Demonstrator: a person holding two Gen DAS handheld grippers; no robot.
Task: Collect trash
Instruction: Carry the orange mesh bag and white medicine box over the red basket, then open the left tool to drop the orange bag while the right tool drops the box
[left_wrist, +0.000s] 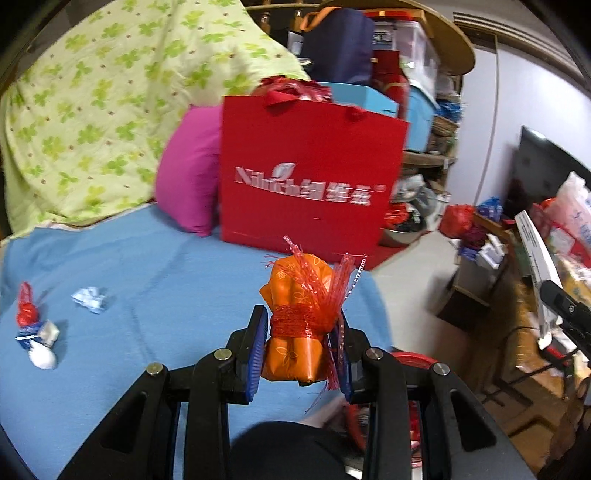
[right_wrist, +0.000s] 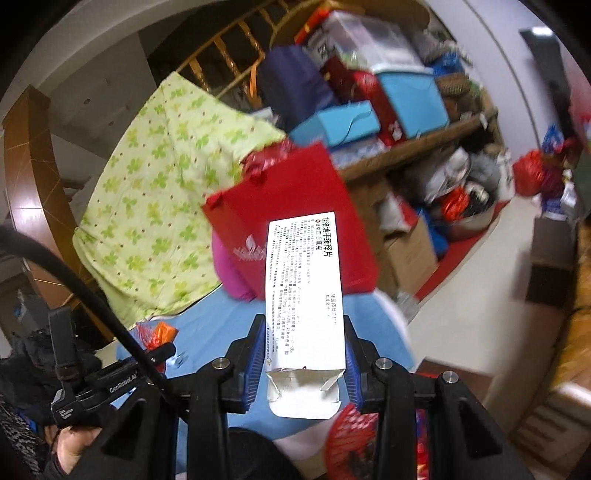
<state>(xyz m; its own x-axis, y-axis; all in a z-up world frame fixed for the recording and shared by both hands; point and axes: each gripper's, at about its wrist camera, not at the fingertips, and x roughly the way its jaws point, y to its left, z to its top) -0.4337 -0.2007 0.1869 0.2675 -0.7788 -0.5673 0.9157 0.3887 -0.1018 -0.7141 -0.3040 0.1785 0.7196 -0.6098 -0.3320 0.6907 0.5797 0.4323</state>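
Orange wrapper bundle (left_wrist: 295, 325), tied in red netting, sits clenched in the left claw (left_wrist: 301, 347). Right claw (right_wrist: 304, 354) grips a white carton (right_wrist: 304, 302), its print blurred. Red bag (left_wrist: 310, 177) hides the shelf behind.

Left gripper (left_wrist: 301, 341): jaws clamping, blue pads pressing both sides of an orange wrapper bundle (left_wrist: 295, 325), pointing slightly downward. Right gripper (right_wrist: 304, 363): jaws gripping a white carton (right_wrist: 304, 295) by its sides, holding it lengthwise.
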